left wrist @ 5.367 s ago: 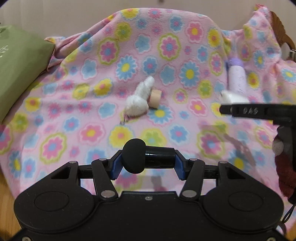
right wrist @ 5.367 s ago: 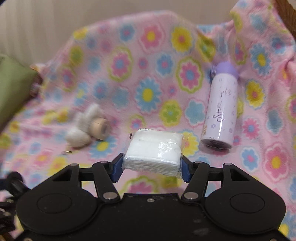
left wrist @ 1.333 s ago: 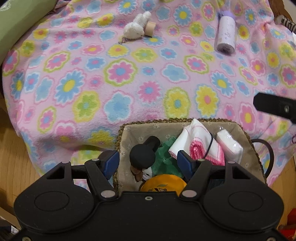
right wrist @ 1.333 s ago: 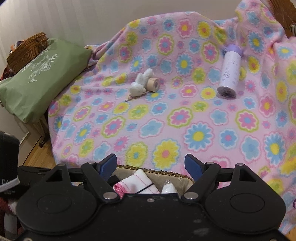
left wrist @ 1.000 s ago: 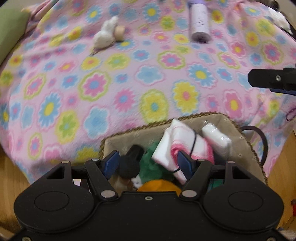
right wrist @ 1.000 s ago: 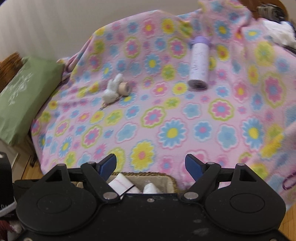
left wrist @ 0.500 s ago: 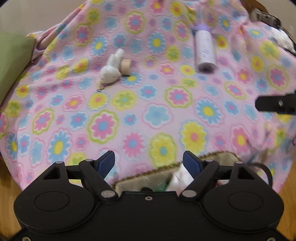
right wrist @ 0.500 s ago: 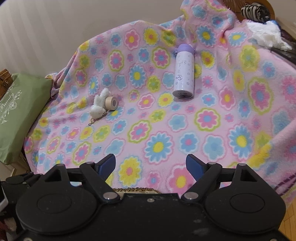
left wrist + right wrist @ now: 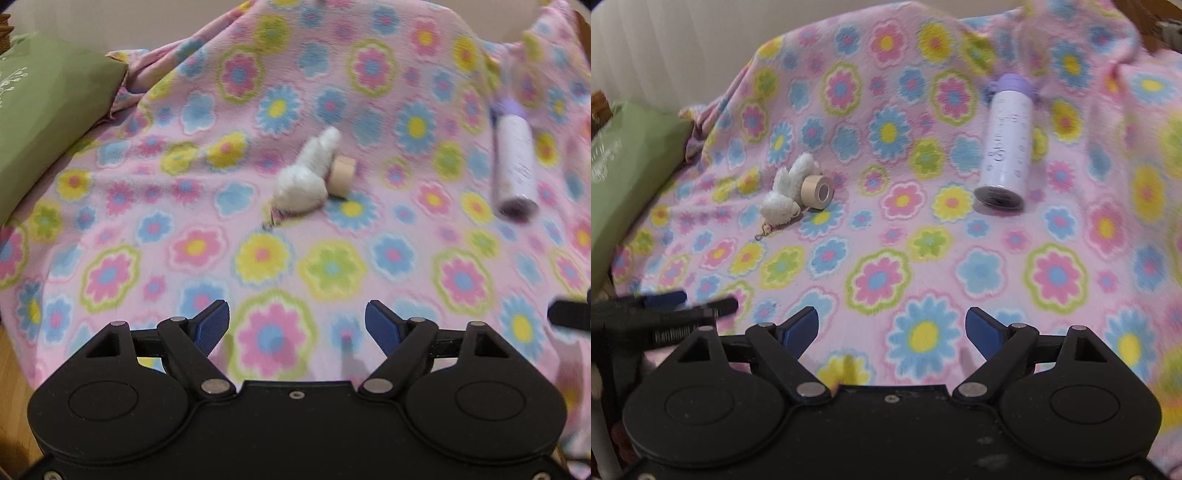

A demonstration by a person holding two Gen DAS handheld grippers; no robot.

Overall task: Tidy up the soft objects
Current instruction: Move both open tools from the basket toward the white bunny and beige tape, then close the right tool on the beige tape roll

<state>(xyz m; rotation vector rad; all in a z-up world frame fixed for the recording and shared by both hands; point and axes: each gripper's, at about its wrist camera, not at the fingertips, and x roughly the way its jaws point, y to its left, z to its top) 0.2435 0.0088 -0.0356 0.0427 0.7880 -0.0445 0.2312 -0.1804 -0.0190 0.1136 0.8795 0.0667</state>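
light: soft, even | blur: motion smear (left view worse) | edges: fisheye-bent

Motion-blurred bottle (image 9: 515, 166) in the left wrist view; green cushion (image 9: 624, 173) cut by left edge; its lettering illegible.

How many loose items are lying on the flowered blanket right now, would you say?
3: a white plush toy touching a tape roll left of centre, and a purple-capped bottle lying further right.

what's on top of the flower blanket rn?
On the flower blanket: a white plush bunny touching a tape roll, and a lavender bottle lying on its side apart. What the blanket covers is hidden.
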